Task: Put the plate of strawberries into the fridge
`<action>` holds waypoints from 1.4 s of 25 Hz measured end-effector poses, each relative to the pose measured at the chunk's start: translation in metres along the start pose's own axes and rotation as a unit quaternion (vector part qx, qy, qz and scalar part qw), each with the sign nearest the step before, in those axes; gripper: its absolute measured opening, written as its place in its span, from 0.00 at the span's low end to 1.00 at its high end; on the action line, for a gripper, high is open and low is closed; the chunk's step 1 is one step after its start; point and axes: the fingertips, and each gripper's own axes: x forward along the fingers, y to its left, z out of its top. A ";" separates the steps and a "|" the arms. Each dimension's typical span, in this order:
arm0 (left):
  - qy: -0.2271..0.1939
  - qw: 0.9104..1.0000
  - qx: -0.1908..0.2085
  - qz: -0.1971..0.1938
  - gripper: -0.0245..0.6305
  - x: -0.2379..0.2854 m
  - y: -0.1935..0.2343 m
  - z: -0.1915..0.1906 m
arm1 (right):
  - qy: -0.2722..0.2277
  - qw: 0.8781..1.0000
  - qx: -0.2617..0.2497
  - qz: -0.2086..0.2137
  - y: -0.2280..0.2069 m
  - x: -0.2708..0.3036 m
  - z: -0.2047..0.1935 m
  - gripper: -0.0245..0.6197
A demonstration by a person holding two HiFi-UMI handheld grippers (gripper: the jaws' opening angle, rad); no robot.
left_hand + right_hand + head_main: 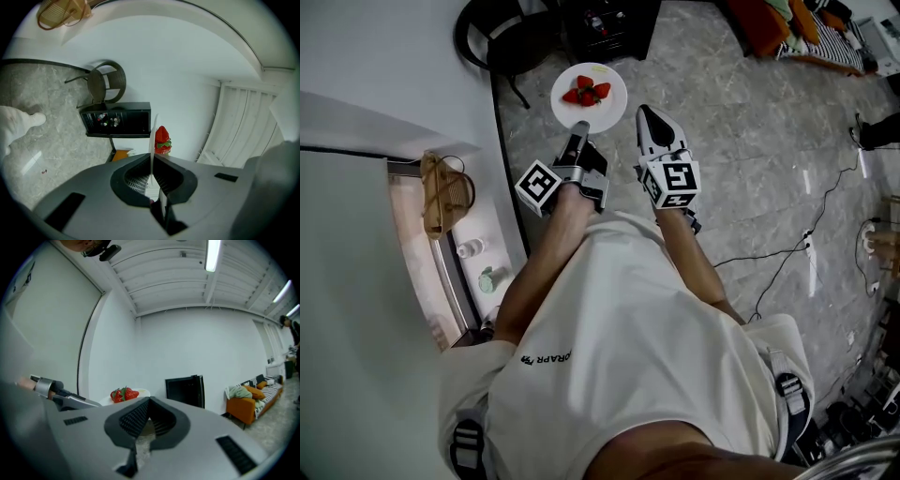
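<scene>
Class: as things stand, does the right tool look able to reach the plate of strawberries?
Probably yes: the right tool hangs beside the plate, nothing between them; its jaws are together, and the left tool grips the rim.

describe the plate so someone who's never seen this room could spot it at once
Find the white fridge at the left of the head view, then the grey marble floor ahead of the person. Held out over it, its rim pinched in the shut jaws of the left gripper, is a round white plate, the only thing here carrying red strawberries.
</scene>
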 end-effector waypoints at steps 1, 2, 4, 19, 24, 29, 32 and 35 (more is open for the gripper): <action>-0.001 1.000 0.001 0.000 0.05 0.001 0.002 0.001 | 0.001 1.000 -0.004 0.000 0.000 0.001 -0.001 0.06; -0.001 1.000 0.001 0.000 0.05 0.001 0.003 0.001 | 0.001 1.000 -0.007 0.000 0.000 0.002 -0.001 0.06; 0.000 1.000 0.000 -0.002 0.05 0.003 0.006 0.001 | 0.003 1.000 -0.010 0.001 0.001 0.004 -0.005 0.06; 0.012 0.999 -0.022 0.020 0.05 0.081 0.033 0.028 | 0.033 0.999 0.001 -0.008 -0.039 0.076 -0.023 0.06; 0.018 0.999 -0.027 0.023 0.05 0.132 0.036 0.050 | 0.046 0.999 -0.003 -0.010 -0.058 0.126 -0.026 0.06; 0.030 0.999 -0.025 0.026 0.05 0.176 0.020 0.067 | 0.043 0.999 -0.008 -0.018 -0.074 0.165 0.000 0.06; 0.036 0.999 -0.020 0.024 0.05 0.212 0.008 0.085 | 0.040 0.999 -0.005 -0.022 -0.086 0.200 0.014 0.06; 0.046 0.999 -0.012 0.021 0.05 0.241 0.002 0.100 | 0.041 0.999 -0.003 -0.023 -0.093 0.231 0.018 0.06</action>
